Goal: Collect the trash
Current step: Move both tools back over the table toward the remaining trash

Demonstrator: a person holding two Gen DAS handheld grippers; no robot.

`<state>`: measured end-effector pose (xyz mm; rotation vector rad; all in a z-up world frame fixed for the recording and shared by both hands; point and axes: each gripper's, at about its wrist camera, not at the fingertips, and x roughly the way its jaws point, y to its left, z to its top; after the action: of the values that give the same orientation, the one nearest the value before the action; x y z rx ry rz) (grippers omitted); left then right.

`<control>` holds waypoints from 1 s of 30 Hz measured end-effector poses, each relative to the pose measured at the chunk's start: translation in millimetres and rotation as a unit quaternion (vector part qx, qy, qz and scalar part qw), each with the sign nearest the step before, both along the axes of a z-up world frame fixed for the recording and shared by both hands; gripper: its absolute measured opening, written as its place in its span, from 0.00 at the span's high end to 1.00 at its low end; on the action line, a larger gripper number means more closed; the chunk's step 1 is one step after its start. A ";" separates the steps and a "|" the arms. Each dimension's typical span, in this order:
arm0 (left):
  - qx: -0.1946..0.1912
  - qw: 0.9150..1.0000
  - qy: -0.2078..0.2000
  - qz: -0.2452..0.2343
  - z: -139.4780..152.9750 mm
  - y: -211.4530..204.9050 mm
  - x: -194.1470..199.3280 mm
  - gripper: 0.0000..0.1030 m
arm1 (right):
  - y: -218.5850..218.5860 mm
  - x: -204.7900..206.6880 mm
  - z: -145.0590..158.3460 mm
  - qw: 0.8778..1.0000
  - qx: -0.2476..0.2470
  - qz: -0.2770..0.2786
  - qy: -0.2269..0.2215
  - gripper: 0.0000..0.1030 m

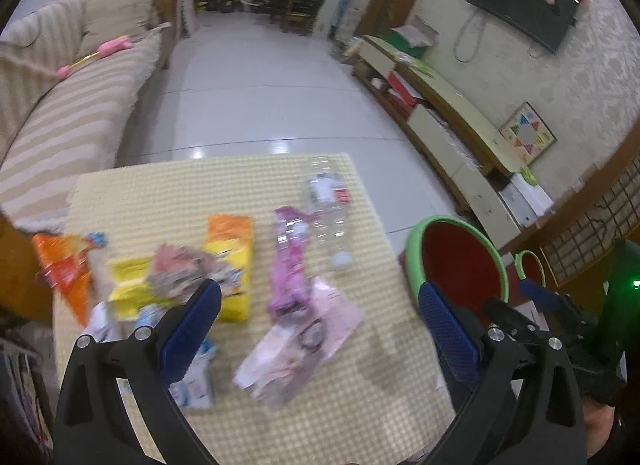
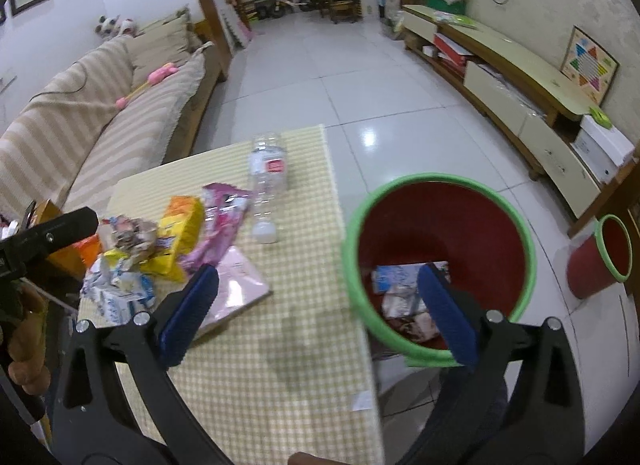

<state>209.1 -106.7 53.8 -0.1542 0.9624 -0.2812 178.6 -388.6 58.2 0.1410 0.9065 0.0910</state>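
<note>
- Trash is lying in two places: a few crumpled wrappers [image 2: 404, 297] are sitting inside the red bin [image 2: 532, 249] beside the table [image 2: 304, 345].
- Most is waiting on the table: a clear bottle [image 2: 267, 181], pink wrapper [image 2: 224, 221], yellow packet [image 2: 180, 241], crumpled papers [image 2: 120, 289].
- The right gripper [image 2: 320, 313] is standing wide, holding nothing.
- The left gripper [image 1: 320, 329] is standing wide, empty, above the pile.
</note>
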 end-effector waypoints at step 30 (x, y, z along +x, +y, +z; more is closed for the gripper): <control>0.003 0.990 0.039 0.132 -48.8 179.6 -72.5 0.08 | 137.3 -8.4 -19.4 0.993 -0.032 0.111 0.032 0.05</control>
<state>136.6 72.9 5.1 -0.2863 1.0075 -0.0285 170.2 -251.3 38.9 -0.0171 0.9860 0.2654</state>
